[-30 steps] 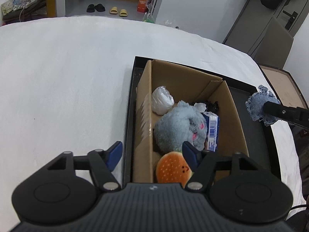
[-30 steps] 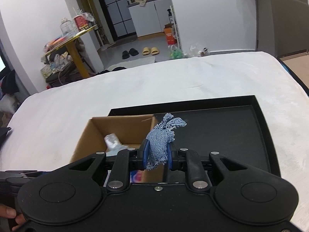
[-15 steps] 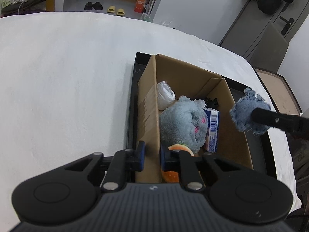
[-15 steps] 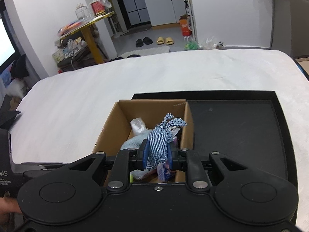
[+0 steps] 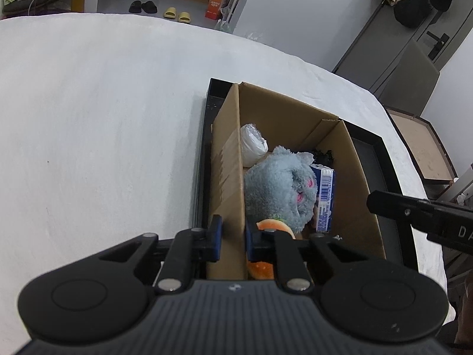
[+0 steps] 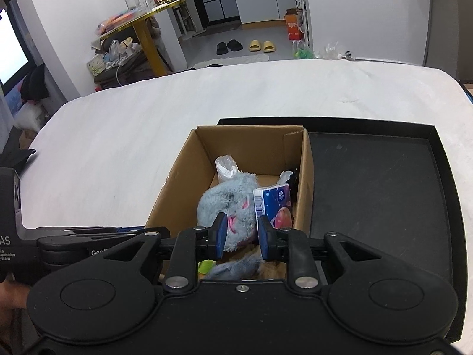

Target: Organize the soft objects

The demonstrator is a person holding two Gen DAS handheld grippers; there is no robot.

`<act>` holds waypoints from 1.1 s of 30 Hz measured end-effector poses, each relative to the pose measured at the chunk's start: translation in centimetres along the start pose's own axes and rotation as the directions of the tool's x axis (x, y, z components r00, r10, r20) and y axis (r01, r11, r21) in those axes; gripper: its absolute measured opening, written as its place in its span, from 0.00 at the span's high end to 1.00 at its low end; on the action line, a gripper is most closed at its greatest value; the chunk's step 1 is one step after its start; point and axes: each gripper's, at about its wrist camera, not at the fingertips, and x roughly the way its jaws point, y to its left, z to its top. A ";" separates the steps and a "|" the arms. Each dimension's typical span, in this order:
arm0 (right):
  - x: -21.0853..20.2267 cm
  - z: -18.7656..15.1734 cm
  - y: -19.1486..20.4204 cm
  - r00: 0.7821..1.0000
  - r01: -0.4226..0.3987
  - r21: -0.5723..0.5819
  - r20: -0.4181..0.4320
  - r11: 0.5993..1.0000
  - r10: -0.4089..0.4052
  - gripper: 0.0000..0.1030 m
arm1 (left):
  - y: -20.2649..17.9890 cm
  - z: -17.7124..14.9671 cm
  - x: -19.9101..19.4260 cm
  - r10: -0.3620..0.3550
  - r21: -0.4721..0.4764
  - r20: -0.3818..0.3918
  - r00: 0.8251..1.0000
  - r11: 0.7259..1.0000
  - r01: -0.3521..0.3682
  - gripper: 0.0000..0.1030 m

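Note:
An open cardboard box (image 5: 359, 177) (image 6: 174, 186) stands in the left part of a black tray (image 6: 384, 195). It holds a grey plush toy (image 5: 278, 189) (image 6: 227, 198), an orange burger plush (image 5: 275, 226), a blue tissue pack (image 5: 325, 198) (image 6: 273, 201) and a white plastic bag (image 5: 251, 145). My left gripper (image 5: 230, 238) is shut on the box's left wall. My right gripper (image 6: 241, 236) is open over the box's near end, with the blue cloth (image 6: 236, 266) lying loose below it.
The tray sits on a table with a white cloth (image 5: 103, 118). The right half of the tray (image 6: 378, 192) is bare. Beyond the table are a yellow side table (image 6: 142, 20) with clutter, slippers on the floor and a dark door.
My left gripper closed on the box's left wall. My right gripper moved left over the box, opened and let the blue cloth drop into the box.

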 end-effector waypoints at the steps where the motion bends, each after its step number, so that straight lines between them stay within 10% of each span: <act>1: 0.0 0.0 0.1 1.000 0.003 -0.005 0.001 1.000 -0.003 0.77 | 0.0 0.0 0.0 -0.002 0.000 0.000 1.000 1.000 0.002 0.86; 15: -0.8 -0.5 -1.0 1.000 0.007 0.038 -0.010 0.999 -0.007 0.58 | -0.4 0.3 -0.8 0.028 0.012 -0.027 0.999 1.000 -0.027 0.81; 26: -2.4 -0.9 -2.3 0.999 0.013 0.071 -0.042 0.997 -0.010 0.17 | -1.1 1.6 -3.9 0.095 0.043 -0.044 0.994 0.995 -0.093 0.29; 33: -4.9 -0.8 -3.7 0.999 0.043 0.078 -0.007 0.996 -0.042 0.00 | -2.9 2.3 -6.4 0.108 0.093 -0.045 0.993 0.990 -0.103 0.18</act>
